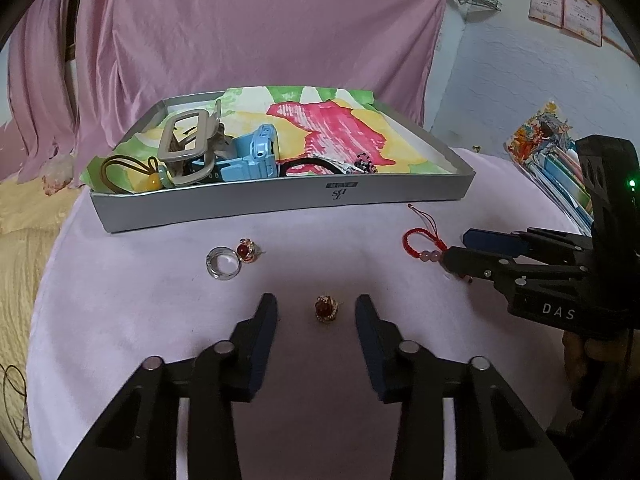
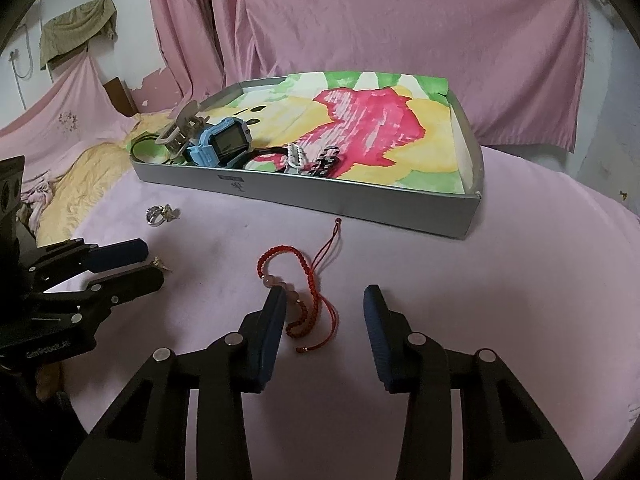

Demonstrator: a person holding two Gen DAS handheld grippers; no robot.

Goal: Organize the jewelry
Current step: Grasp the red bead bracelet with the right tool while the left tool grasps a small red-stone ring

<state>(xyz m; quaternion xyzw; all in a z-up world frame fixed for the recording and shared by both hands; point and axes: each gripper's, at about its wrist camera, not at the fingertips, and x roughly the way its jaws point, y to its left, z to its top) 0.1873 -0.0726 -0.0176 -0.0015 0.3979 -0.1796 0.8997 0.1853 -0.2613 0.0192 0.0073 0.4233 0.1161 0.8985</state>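
Note:
A gold ring with a red stone point(image 1: 326, 309) lies on the pink cloth between the open fingers of my left gripper point(image 1: 316, 308). A second red-stone ring point(image 1: 247, 249) and a clear ring point(image 1: 223, 263) lie further left. A red beaded bracelet with pink beads point(image 2: 298, 284) lies between the open fingers of my right gripper point(image 2: 325, 300), its beads touching the left finger point(image 2: 272, 320). The grey tray point(image 1: 280, 200) behind holds a beige hair claw point(image 1: 188, 140), a blue watch point(image 1: 254, 156), hair ties and a dark bracelet.
The tray is lined with a colourful painted sheet point(image 2: 380, 128). A stack of colourful packets point(image 1: 552, 152) lies at the right of the table. A yellow blanket point(image 2: 92, 176) is left of the table and pink curtains hang behind.

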